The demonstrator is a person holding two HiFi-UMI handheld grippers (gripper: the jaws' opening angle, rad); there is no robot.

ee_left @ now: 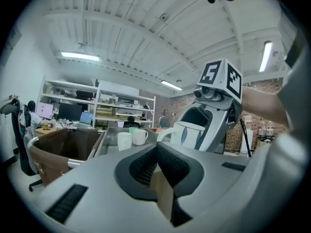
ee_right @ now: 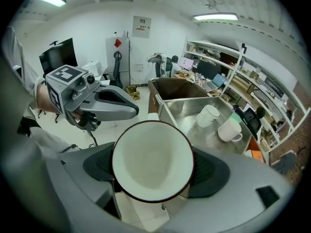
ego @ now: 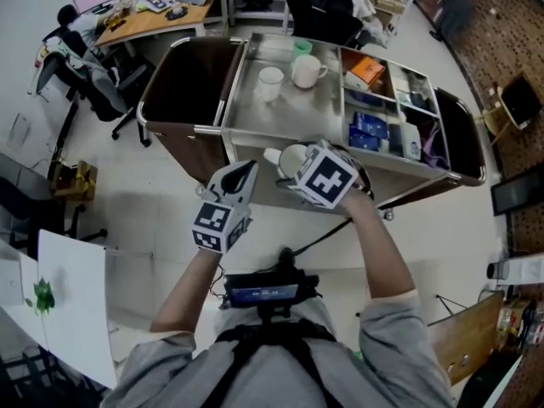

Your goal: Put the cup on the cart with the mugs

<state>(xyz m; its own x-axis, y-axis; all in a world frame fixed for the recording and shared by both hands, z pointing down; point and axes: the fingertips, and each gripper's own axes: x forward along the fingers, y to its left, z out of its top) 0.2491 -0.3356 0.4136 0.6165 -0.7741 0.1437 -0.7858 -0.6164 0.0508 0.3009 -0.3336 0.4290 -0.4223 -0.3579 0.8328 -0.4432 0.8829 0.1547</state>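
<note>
Cup [ego: 291,155] was gripped by the right gripper [ee_right: 154,168]. Jaws were spread wide, with the pads pressed on the cup's two sides. The cup was white with a dark rim, and its mouth was turned toward the gripper's camera. It was held in the air, close to the cart's [ego: 255,113] near rim in the head view and not set down. Whether it was over the tray could not be told.

Left gripper [ee_left: 156,152] was seen with its jaws closed together and nothing between them. In the head view it was placed at 8 o'clock of the right gripper, just beside it and off the cart.

On the steel tray, at 12 o'clock of the held cup, three mugs were seen:
- a white tumbler [ego: 270,82]
- a white mug [ego: 307,70] with a handle, just at the tumbler's 2 o'clock
- a green cup [ego: 302,48] at the mug's 12 o'clock

A brown bin [ego: 187,83] was hung at the cart's 9 o'clock end. Compartments with boxes [ego: 367,130] were seen at its 3 o'clock side.
</note>
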